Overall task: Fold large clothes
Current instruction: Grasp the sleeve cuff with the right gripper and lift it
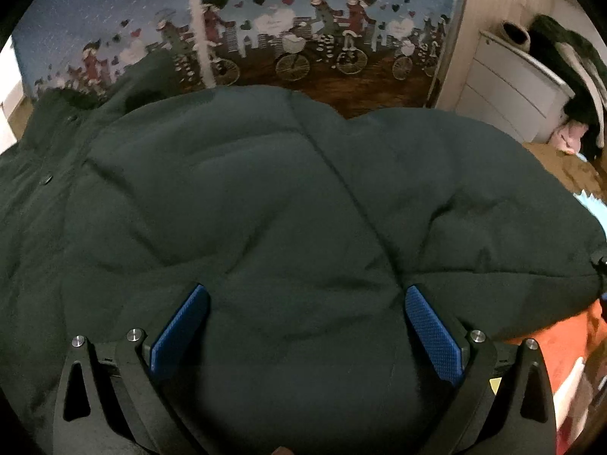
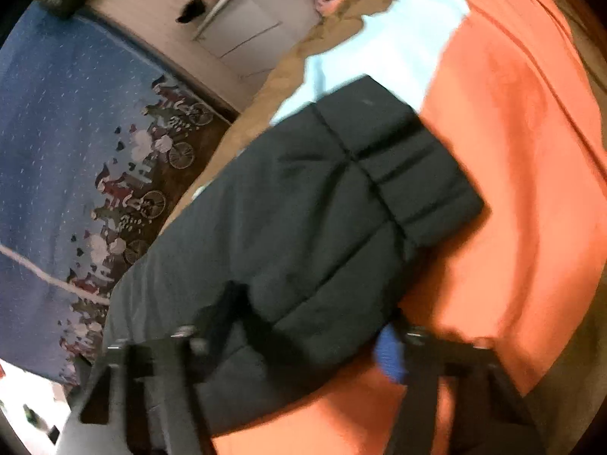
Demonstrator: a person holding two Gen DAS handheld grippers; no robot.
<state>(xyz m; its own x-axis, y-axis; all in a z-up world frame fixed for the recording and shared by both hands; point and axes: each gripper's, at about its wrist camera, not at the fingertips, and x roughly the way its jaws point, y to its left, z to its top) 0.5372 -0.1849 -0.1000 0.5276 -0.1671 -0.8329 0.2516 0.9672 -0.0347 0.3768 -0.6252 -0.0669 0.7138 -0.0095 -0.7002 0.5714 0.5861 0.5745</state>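
**Dark puffer jacket partly folded on the bed, sleeve end in the right tongs**

The big dark quilted jacket [image 1: 265, 197] lies spread over a bed covered with an orange blanket [image 2: 512, 151]; a pale blue cloth [image 2: 379, 60] and a brown one show beyond it. In the left wrist view the jacket's body fills nearly the whole frame as one puffy mound, with a placket of snaps along its left side and a seam running across the middle. That bulk suggests a layer may already be turned over, but the garment looks far from a neat packet: it is still wide, loose at the edges, and a sleeve [image 2: 379, 174] sticks out sideways over the orange blanket in the right wrist view. I judge the task to be in its early to middle part, with the sleeve yet to be brought in and the body yet to be folded down.

The left tongs [image 1: 307, 295] stand spread wide, both blue pads [image 1: 178, 330] bare and clear of the cloth, pointing down at the jacket's near edge, which lies under and between them; nothing is pinched.

The right tongs [image 2: 303, 326] are badly blurred. They are narrowed around the dark quilted cloth at the near end of the sleeve, one blue pad at its right edge, the other finger dark against its left. The cloth sits between them; whether the pads press on it I cannot tell
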